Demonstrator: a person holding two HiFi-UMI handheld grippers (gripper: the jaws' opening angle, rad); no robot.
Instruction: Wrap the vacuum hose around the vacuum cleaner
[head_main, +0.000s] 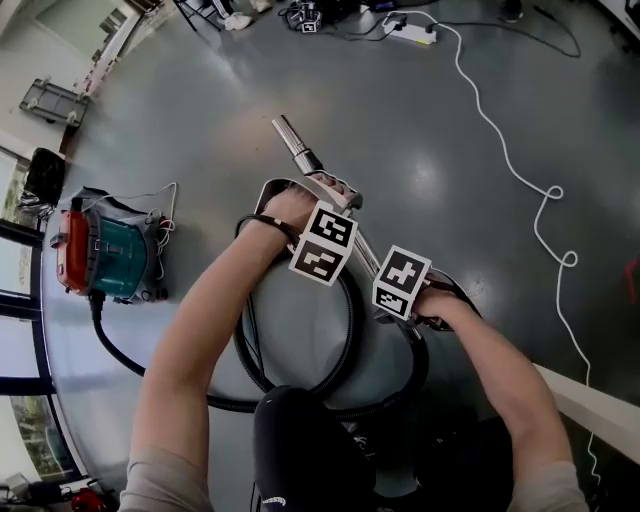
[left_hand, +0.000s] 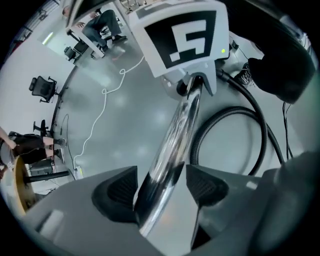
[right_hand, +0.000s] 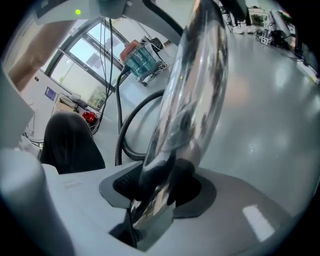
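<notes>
Chrome wand (head_main: 297, 145) shines; ribbed black hose (head_main: 118, 352) loops.

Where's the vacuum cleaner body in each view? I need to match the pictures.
Head view: vacuum cleaner near the left edge, standing on the floor.
Left gripper view: not in it.
Right gripper view: vacuum cleaner top centre-left, just left of the chrome tube.
Shared landmark: the black hose, visible in all three.
</notes>
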